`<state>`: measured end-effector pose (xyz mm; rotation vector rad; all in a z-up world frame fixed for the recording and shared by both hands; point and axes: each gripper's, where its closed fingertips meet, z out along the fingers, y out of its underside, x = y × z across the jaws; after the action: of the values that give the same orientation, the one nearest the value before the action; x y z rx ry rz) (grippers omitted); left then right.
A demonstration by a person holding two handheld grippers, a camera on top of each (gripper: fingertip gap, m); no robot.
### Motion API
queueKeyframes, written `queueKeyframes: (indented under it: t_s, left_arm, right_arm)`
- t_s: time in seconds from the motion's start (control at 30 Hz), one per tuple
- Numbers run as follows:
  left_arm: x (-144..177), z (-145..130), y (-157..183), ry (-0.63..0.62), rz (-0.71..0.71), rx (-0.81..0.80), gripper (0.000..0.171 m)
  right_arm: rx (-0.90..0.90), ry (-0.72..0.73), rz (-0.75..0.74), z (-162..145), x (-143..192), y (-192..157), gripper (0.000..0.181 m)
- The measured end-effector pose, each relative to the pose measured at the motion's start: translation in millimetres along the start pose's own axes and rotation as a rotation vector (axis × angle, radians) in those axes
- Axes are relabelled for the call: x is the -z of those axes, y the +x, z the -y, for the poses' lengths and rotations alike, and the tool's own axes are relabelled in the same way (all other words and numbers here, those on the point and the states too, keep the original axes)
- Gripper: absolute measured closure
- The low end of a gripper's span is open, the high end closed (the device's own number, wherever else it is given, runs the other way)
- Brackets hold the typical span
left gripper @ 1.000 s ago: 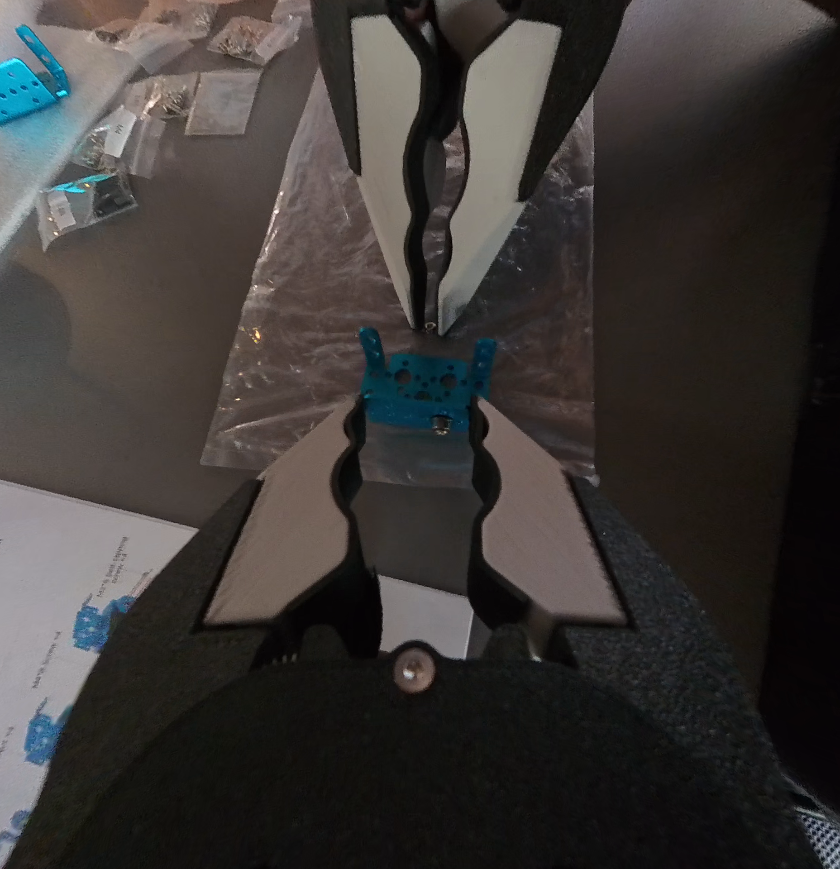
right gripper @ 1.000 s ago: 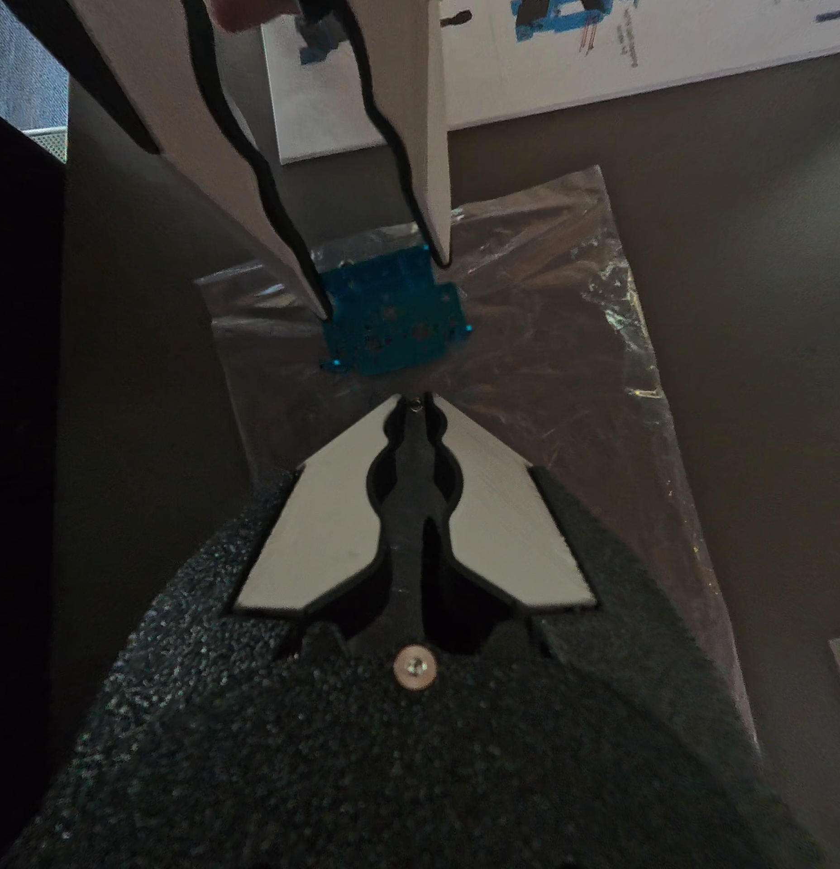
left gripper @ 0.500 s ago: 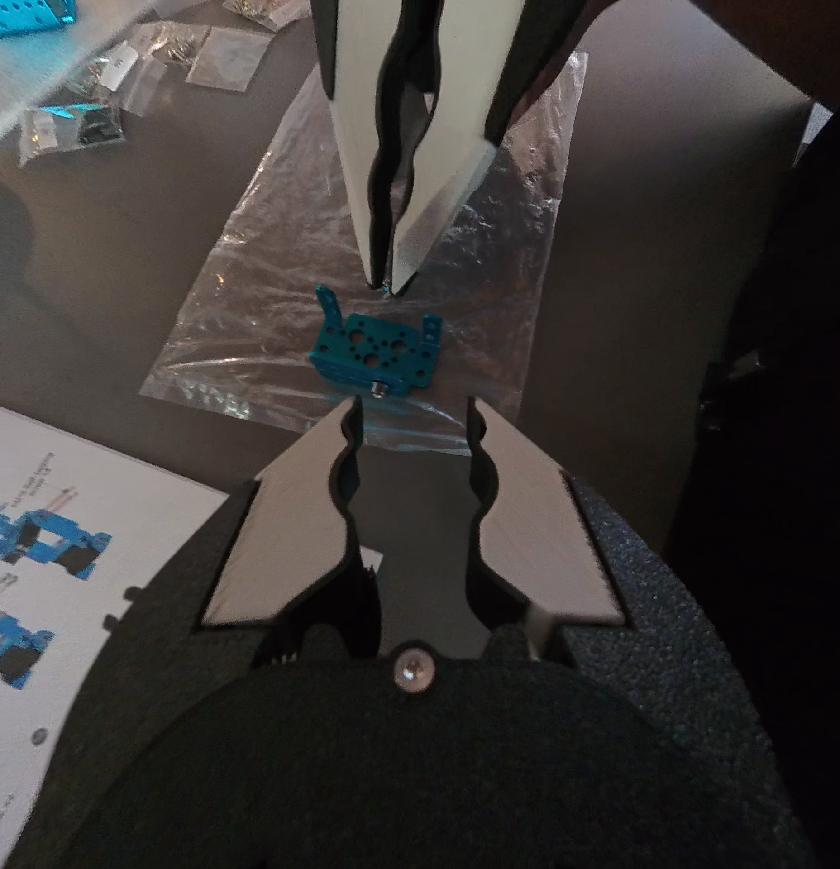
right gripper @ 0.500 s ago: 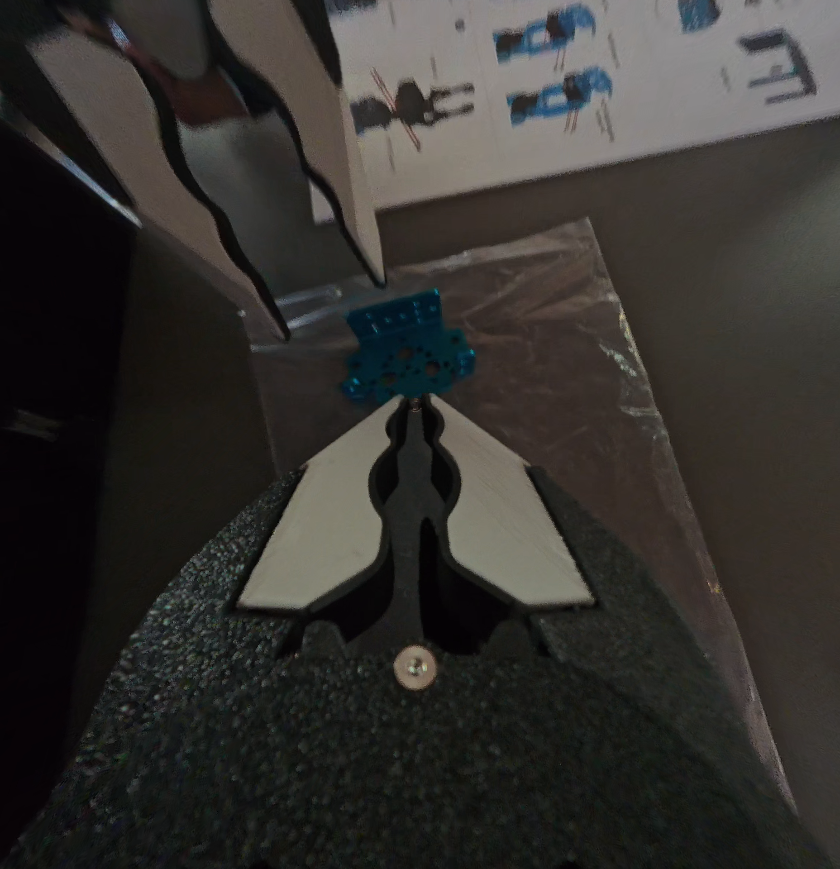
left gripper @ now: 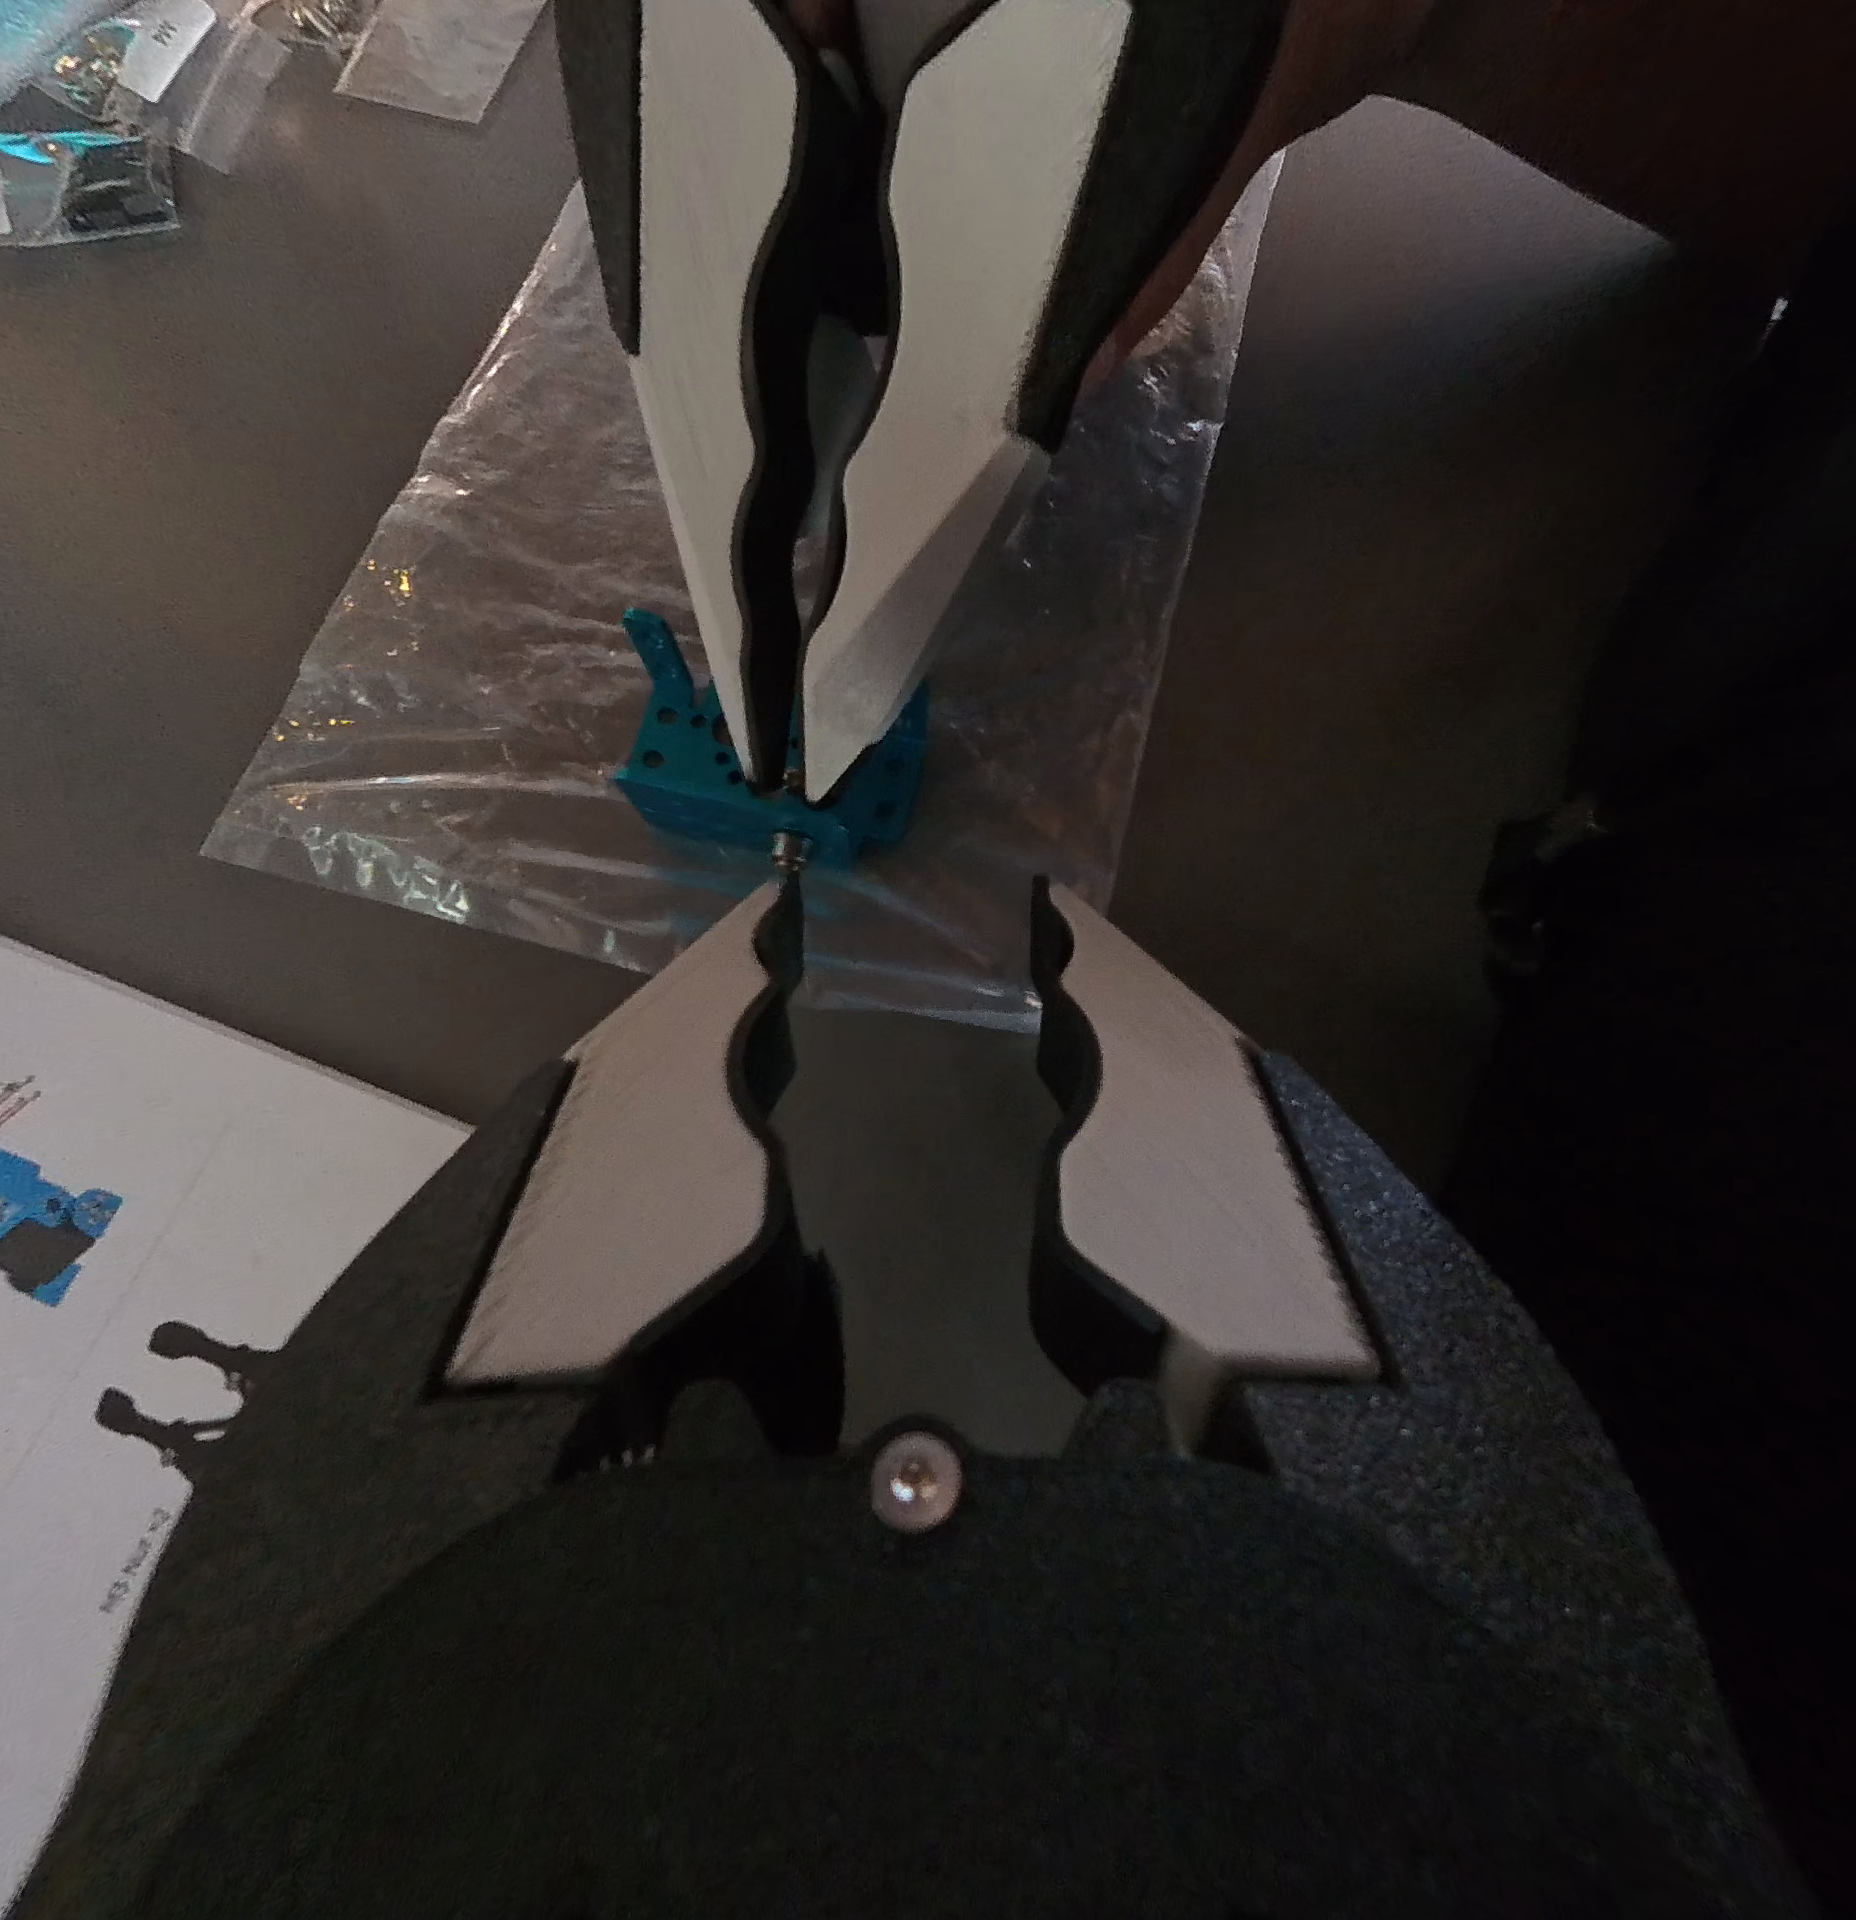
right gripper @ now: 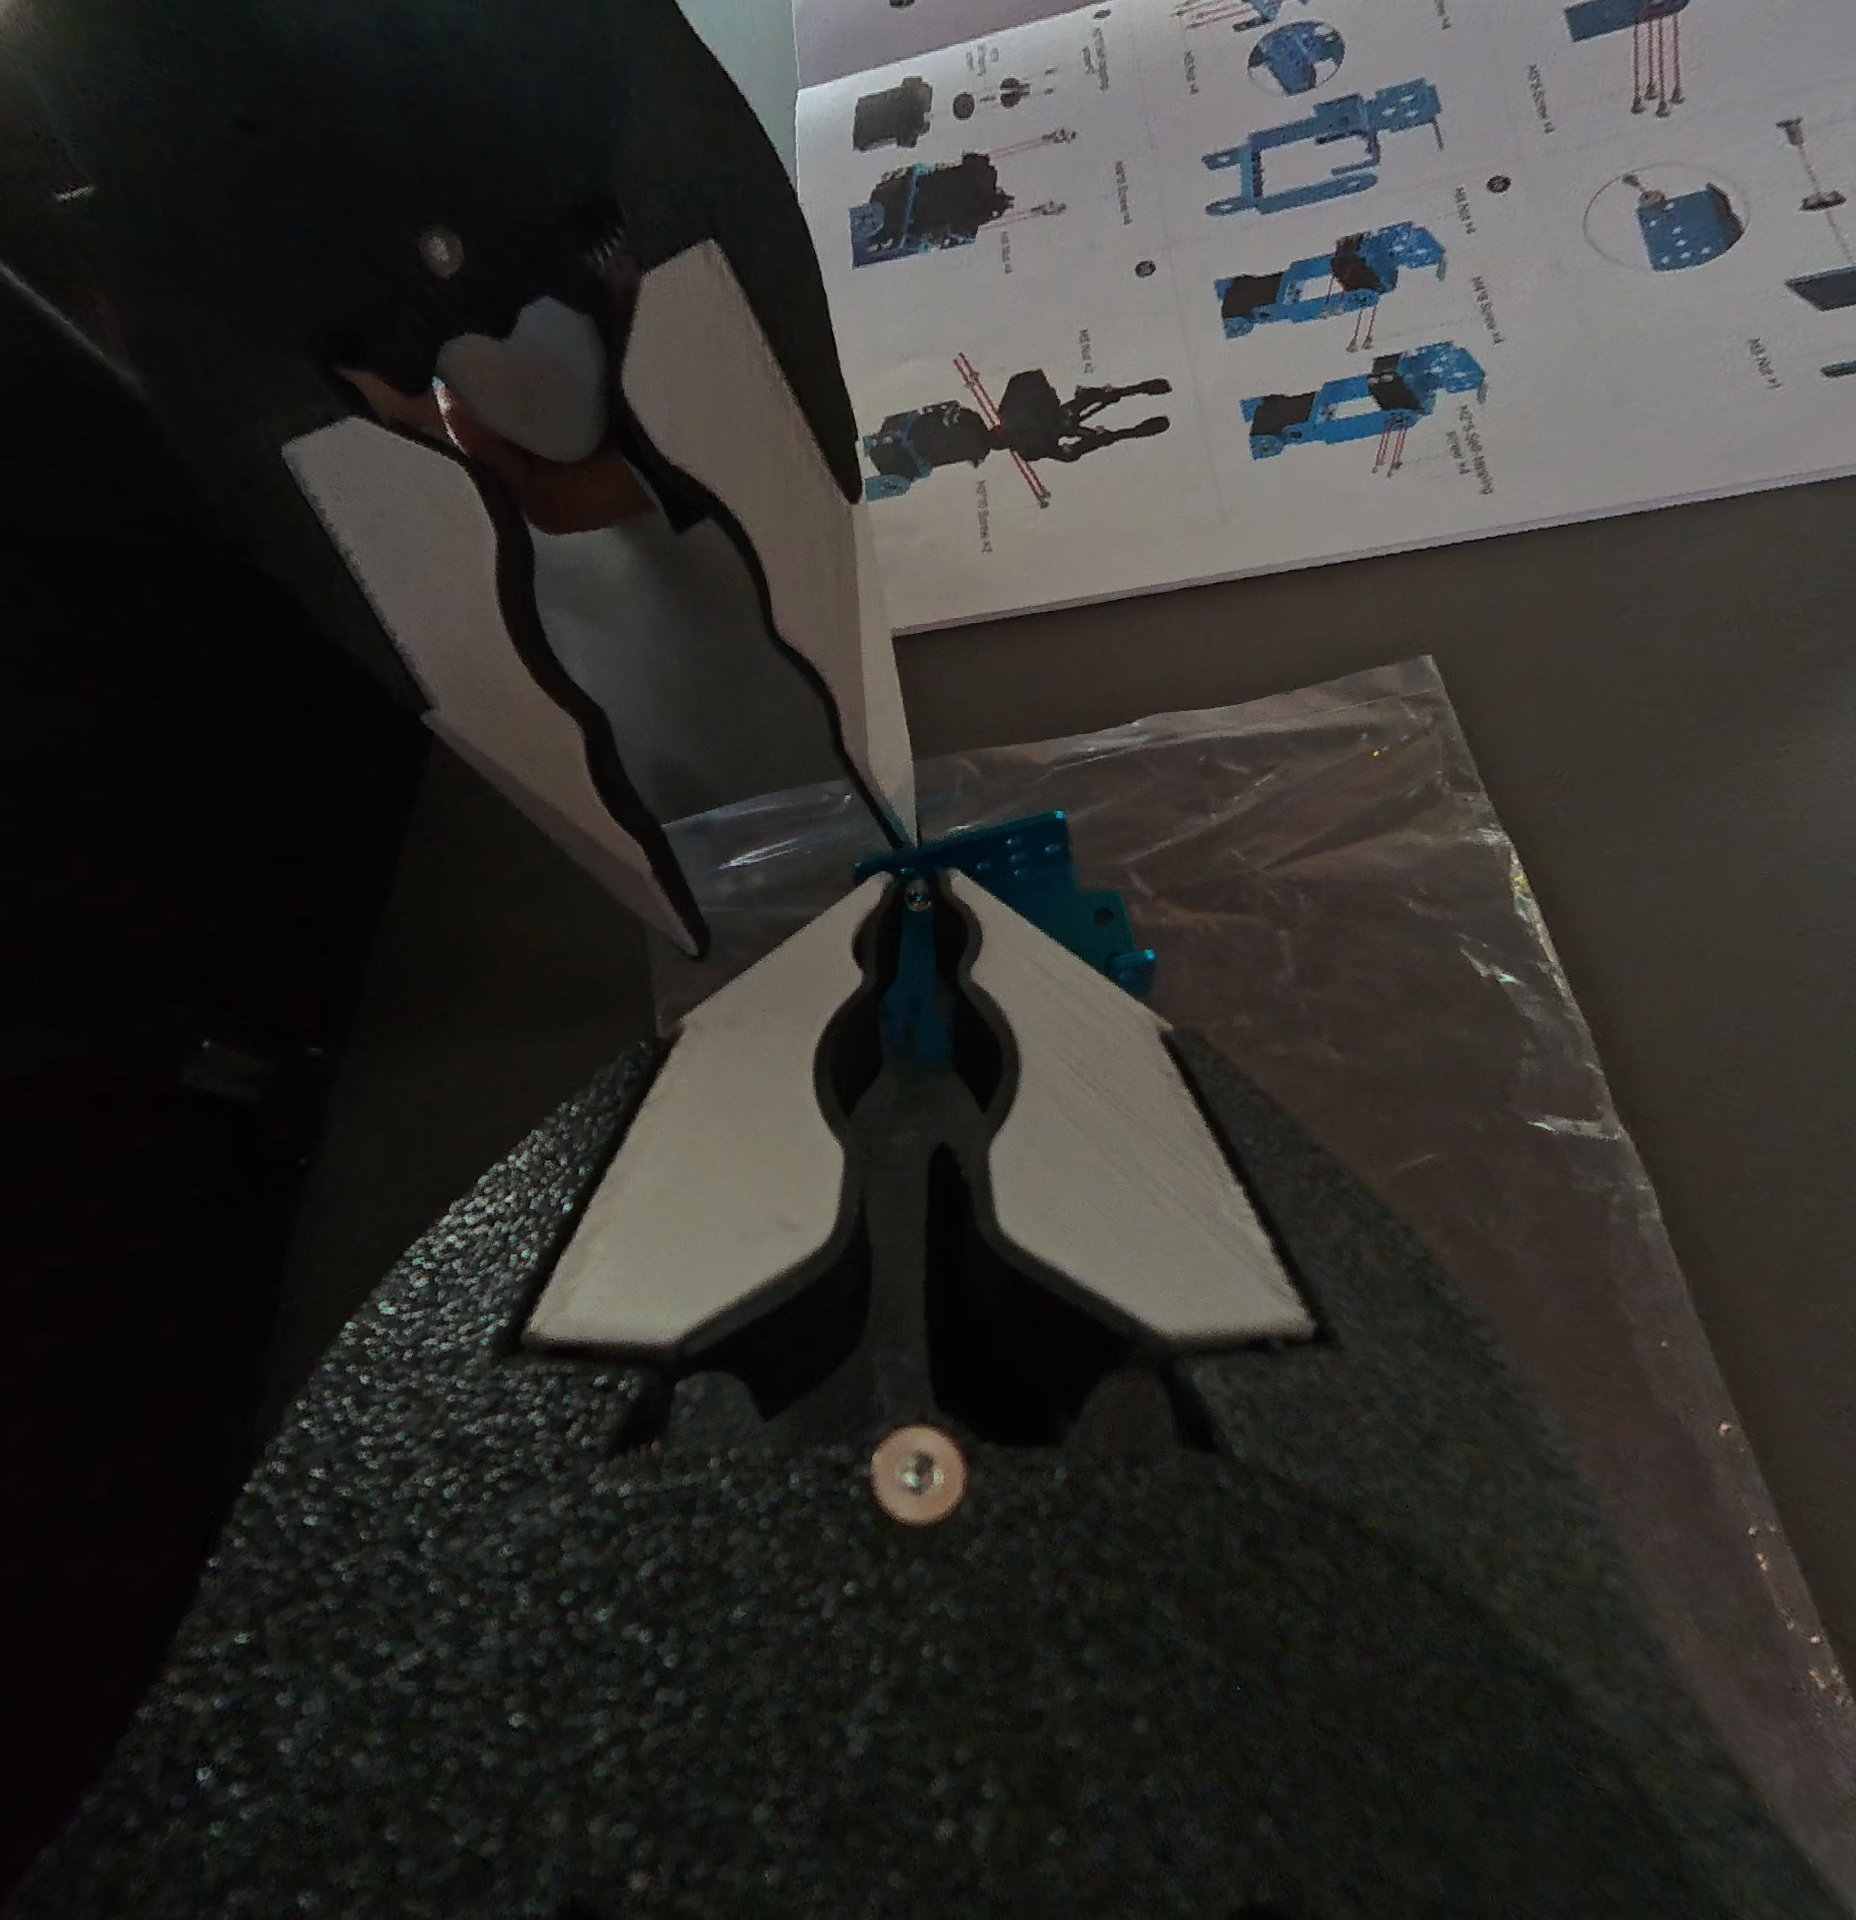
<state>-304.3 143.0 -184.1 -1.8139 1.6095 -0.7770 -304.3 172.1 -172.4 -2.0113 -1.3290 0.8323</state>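
A blue metal bracket (left gripper: pixel 675 743) with several holes lies on a clear plastic bag (left gripper: pixel 467 644) on the dark table. A small screw (left gripper: pixel 794 844) sticks out of its near edge. My right gripper (left gripper: pixel 789 777) comes in from the top and is shut on a small screw, its tips down on the bracket. In the right wrist view the right gripper (right gripper: pixel 916 883) pinches that screw (right gripper: pixel 913 896) over the bracket (right gripper: pixel 1017 862). My left gripper (left gripper: pixel 908 904) is open and empty, just short of the bracket. It also shows in the right wrist view (right gripper: pixel 799 883).
A white instruction sheet (left gripper: pixel 124 1143) with blue part drawings lies left of my left gripper; it also shows in the right wrist view (right gripper: pixel 1319 260). Small bags of parts (left gripper: pixel 72 187) lie at the far left. The table edge (left gripper: pixel 1423 520) drops into dark at the right. My two grippers' fingertips are within a few centimetres of each other.
My left gripper, whose fingers flanked the bracket a second ago, has drawn back from it. My right gripper has come down with its screw onto the bracket.
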Motion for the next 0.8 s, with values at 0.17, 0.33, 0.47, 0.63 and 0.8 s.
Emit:
queueKeyframes:
  t_s: [0.17, 0.33, 0.47, 0.63, 0.8]
  left_arm:
    - [-3.9, -0.8, 0.8, -0.019, -0.004, -0.007, 0.128]
    - [-5.5, -1.4, -2.9, -0.031, 0.025, 0.004, 0.136]
    - [-6.6, -1.5, -5.3, -0.041, 0.056, 0.017, 0.140]
    - [-8.1, -1.1, -5.5, -0.042, 0.075, 0.069, 0.141]
    - [-8.7, 0.3, -7.9, -0.027, 0.103, 0.125, 0.143]
  right_arm:
    - [-0.008, -0.013, 0.010, -3.1, -4.3, -1.0, 0.177]
    - [-0.034, -0.010, 0.027, -3.7, -5.2, -1.0, 0.177]
    - [-0.070, -0.003, 0.058, -4.1, -5.4, -1.3, 0.177]
    - [-0.068, -0.001, 0.056, -4.2, -5.3, -1.2, 0.177]
    - [-0.099, 0.007, 0.077, -4.3, -5.4, -0.5, 0.177]
